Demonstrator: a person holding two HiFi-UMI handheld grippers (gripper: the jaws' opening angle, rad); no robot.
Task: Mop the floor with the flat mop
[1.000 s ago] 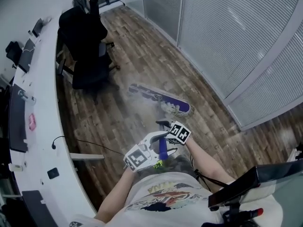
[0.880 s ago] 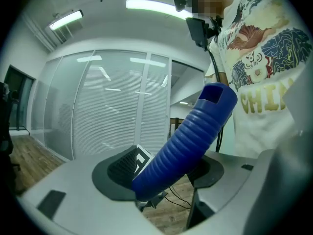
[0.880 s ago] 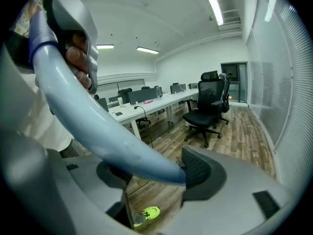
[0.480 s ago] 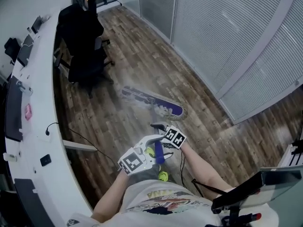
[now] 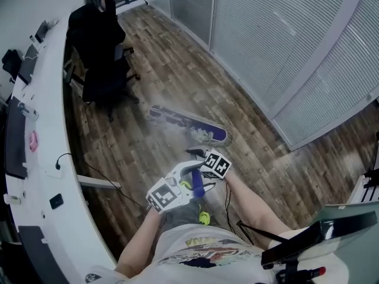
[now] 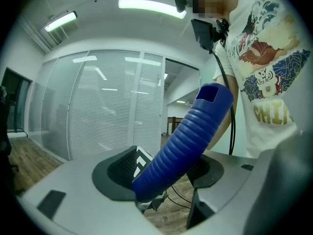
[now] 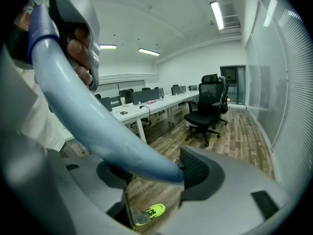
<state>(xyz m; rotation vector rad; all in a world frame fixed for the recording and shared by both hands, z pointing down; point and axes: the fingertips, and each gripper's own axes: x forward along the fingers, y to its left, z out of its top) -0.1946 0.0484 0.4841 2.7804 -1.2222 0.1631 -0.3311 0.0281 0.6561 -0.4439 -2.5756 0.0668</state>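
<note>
The flat mop's purple head (image 5: pixel 188 124) with a grey fringe lies on the wood floor ahead of me, between the chair and the glass wall. Its blue handle (image 5: pixel 199 187) runs back to my hands. My left gripper (image 5: pixel 187 181) is shut on the ribbed blue grip (image 6: pixel 182 146) at the handle's upper end, which crosses between the jaws of that left gripper (image 6: pixel 161 176). My right gripper (image 5: pixel 199 156) holds the handle lower down. In the right gripper view, the pale blue pole (image 7: pixel 98 124) passes through the right gripper (image 7: pixel 152 173), clamped between its jaws.
A black office chair (image 5: pixel 100 46) stands left of the mop head by a long curved white desk (image 5: pixel 44 129). A black cable (image 5: pixel 112 173) trails on the floor beside the desk. A glass wall with blinds (image 5: pixel 278 46) bounds the right. My green shoe (image 5: pixel 204 219) shows below the grippers.
The view has drifted a little, so both grippers and the mop head sit slightly further left in the picture. The mop head stays on the same patch of floor. Both holds are unchanged.
</note>
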